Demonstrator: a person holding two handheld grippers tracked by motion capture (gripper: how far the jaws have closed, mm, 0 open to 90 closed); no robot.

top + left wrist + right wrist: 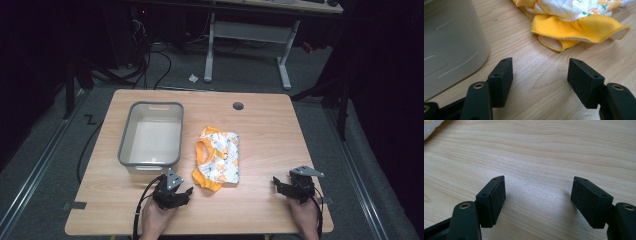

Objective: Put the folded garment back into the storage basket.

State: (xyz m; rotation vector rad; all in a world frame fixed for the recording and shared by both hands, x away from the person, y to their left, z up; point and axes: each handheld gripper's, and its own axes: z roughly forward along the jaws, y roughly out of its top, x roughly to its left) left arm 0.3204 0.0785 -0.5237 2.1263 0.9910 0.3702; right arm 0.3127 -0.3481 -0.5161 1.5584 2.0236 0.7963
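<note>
A dim room is seen around a light wooden desk [260, 200] with rounded corners, set on grey carpet; a second desk frame with white legs [247, 35] stands beyond it, and dark cables are trailed across the floor behind. A round cable hole [238, 106] is cut near the desk's far edge. The right half of the desk is left bare, as is a strip along the near edge — room on both sides of the things.

A grey plastic bin [151, 134], rectangular and empty, is placed on the left half. Just to its right, apart from it, a small folded garment [218, 157] is laid flat — white with a printed pattern and orange trim, its orange hem turned toward the near edge.

The left claw [184, 192] is held low over the desk near the bin's near right corner, its jaws spread with only wood between them; the garment's orange hem [576, 30] lies just ahead of it, not touched. The right claw [278, 185] is held near the right near edge, likewise spread over bare wood, well apart from the garment.
</note>
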